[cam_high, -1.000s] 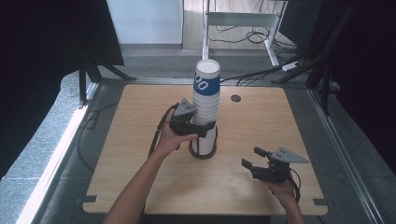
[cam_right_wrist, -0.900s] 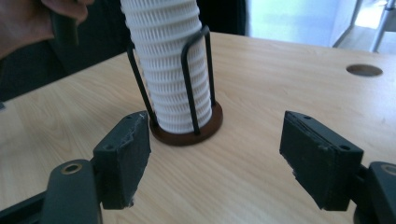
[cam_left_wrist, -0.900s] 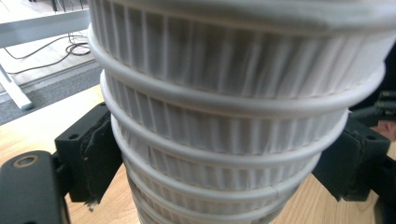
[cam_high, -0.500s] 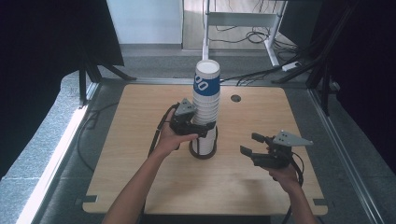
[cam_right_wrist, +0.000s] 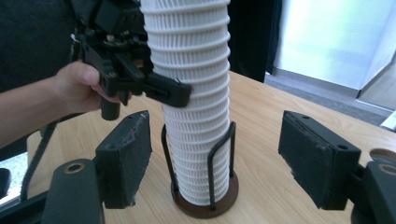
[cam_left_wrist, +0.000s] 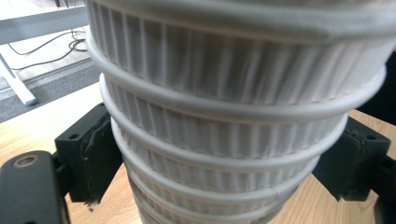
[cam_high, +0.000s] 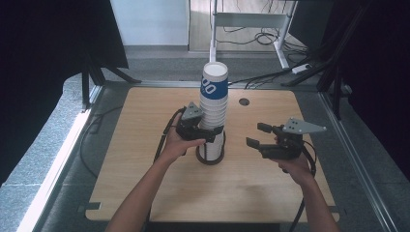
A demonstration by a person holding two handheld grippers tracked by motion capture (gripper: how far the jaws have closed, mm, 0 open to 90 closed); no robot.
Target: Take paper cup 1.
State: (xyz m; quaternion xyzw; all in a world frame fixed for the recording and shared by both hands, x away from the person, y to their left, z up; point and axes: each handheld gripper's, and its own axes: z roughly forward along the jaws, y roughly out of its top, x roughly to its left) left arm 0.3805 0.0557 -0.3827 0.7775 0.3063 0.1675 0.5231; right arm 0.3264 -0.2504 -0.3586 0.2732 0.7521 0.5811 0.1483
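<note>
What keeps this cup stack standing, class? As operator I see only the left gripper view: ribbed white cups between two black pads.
Observer: A black wire holder on a round dark base rings the foot of the stack of cups.
Operator: Where is the other gripper?
Observer: The right gripper hangs apart from the stack, with nothing between its jaws, which have just been closing.
Operator: And the top?
Observer: The top cup bears a blue band.
</note>
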